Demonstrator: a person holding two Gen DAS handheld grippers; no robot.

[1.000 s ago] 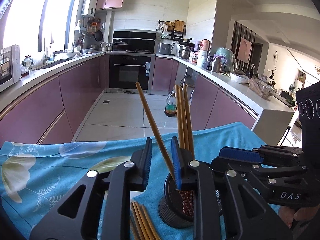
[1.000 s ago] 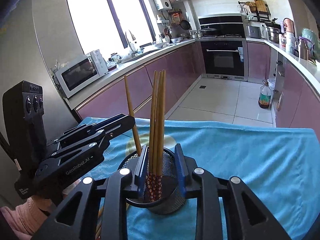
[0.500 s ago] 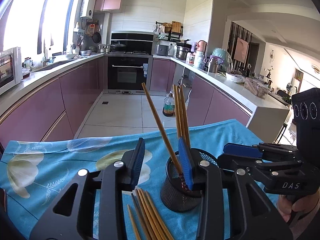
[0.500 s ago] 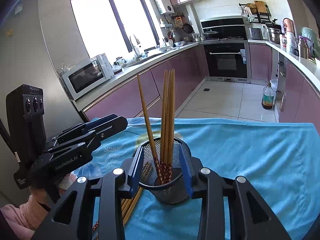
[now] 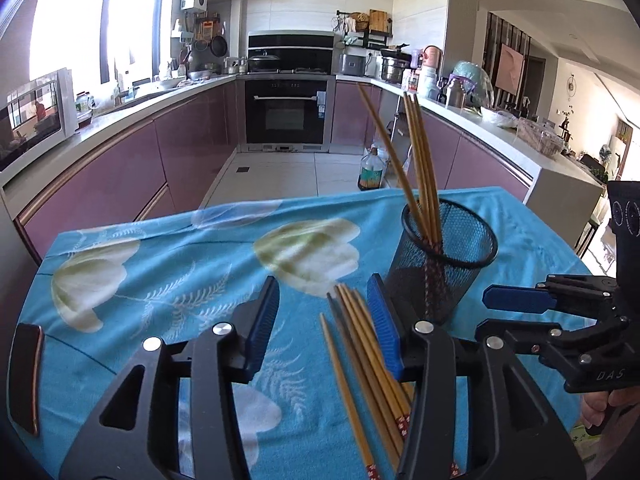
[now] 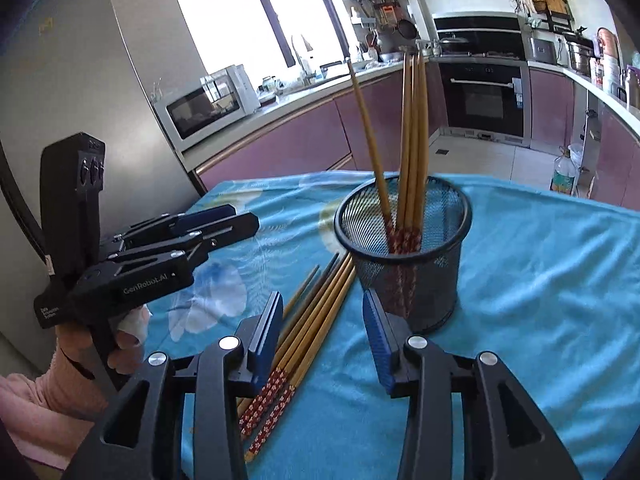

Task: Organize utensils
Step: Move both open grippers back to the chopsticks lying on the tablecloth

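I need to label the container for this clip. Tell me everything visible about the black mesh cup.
The black mesh cup is a round, see-through holder that looks like wire mesh, with a solid rolled rim. It stands upright on the blue floral cloth. Four wooden chopsticks stand in it, patterned red ends down, one leaning apart. Loose chopsticks lie beside its base. Neither gripper touches it.

Blown-out window [image 6: 256, 12] daylight, fisheye-warped edges
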